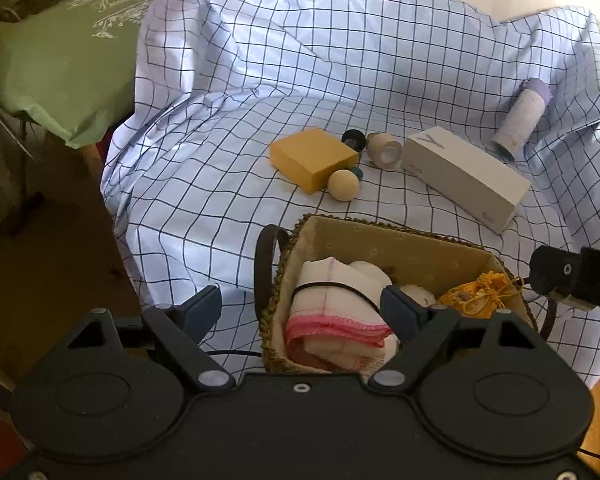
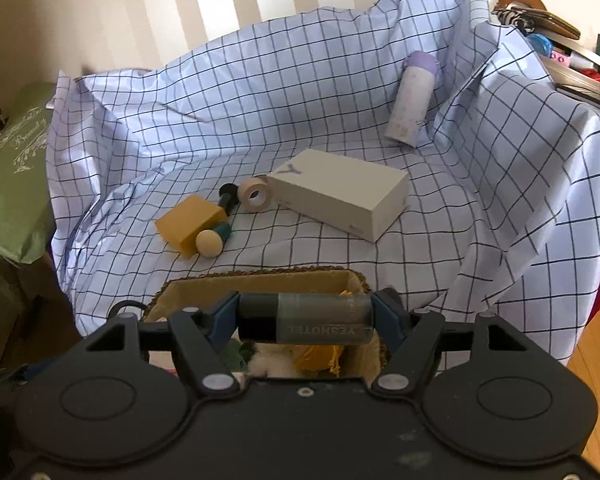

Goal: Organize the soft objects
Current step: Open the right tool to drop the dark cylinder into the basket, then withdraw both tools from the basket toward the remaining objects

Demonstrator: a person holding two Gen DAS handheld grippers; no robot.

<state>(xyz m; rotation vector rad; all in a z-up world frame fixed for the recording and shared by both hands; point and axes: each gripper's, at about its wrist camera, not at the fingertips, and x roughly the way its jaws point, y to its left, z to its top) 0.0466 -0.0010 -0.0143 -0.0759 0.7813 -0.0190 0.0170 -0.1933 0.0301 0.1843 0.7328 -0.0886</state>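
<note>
A woven basket (image 1: 380, 240) stands on the checked cloth near me. It holds a folded white and pink cloth (image 1: 336, 312), a white fluffy thing (image 1: 420, 296) and a yellow pouch (image 1: 476, 294). My left gripper (image 1: 304, 312) is open and empty over the basket's left end. My right gripper (image 2: 304, 316) is shut on a grey-green tube with a dark cap (image 2: 304, 318), held crosswise above the basket (image 2: 260, 280). A yellow sponge (image 1: 314, 158) and a beige ball (image 1: 343, 185) lie beyond the basket.
A white box (image 1: 464, 178), a roll of beige tape (image 1: 386, 149), a black roll (image 1: 354, 139) and a lilac-capped bottle (image 1: 520, 120) lie on the cloth. A green cushion (image 1: 52, 60) is at left. Clutter (image 2: 560, 44) sits at far right.
</note>
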